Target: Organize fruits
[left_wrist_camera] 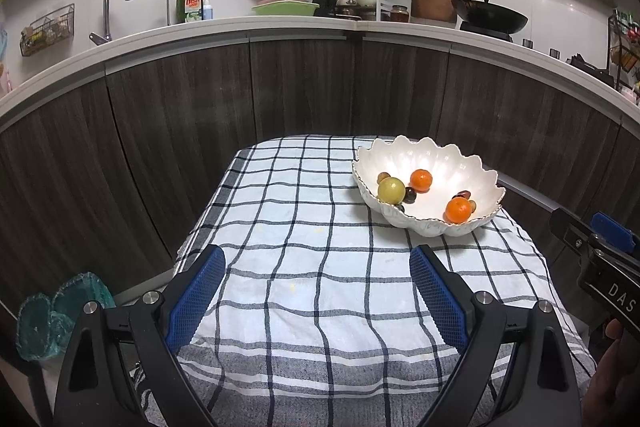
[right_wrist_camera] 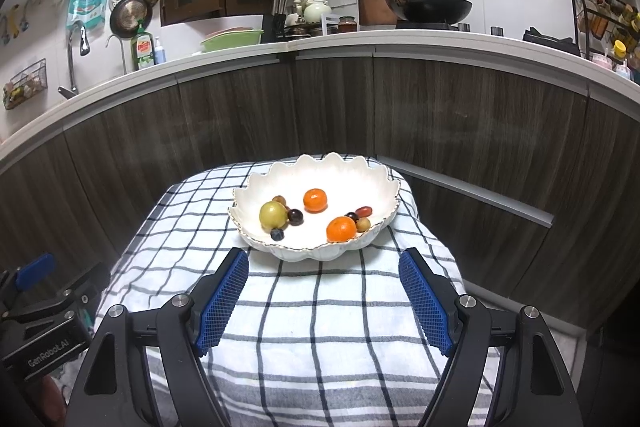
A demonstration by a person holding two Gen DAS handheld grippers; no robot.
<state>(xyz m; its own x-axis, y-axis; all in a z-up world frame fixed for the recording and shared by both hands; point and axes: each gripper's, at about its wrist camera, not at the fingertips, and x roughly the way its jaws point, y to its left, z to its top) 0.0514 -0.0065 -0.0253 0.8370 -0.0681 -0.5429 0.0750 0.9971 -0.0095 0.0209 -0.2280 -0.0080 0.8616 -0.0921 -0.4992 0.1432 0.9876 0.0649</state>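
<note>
All fruit we see sits inside scalloped white bowl (right_wrist_camera: pixel 316 247) on checked cloth (right_wrist_camera: pixel 312 307): two oranges (right_wrist_camera: pixel 341 229), yellow-green fruit (right_wrist_camera: pixel 273 214), several small dark ones. Nothing loose on cloth. We judge task done or nearly so. Bowl at 12 o'clock from right gripper (right_wrist_camera: pixel 323 301), 1 o'clock from left gripper (left_wrist_camera: pixel 318 301). Both jaws apart, empty.

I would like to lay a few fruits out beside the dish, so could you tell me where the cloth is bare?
The checked blue and white cloth lies bare left of the white scalloped bowl and in front of it, up to both open grippers, left gripper and right gripper. Inside the bowl, fruit clusters around the yellow-green round fruit and nearer orange; its far half is bare.
</note>
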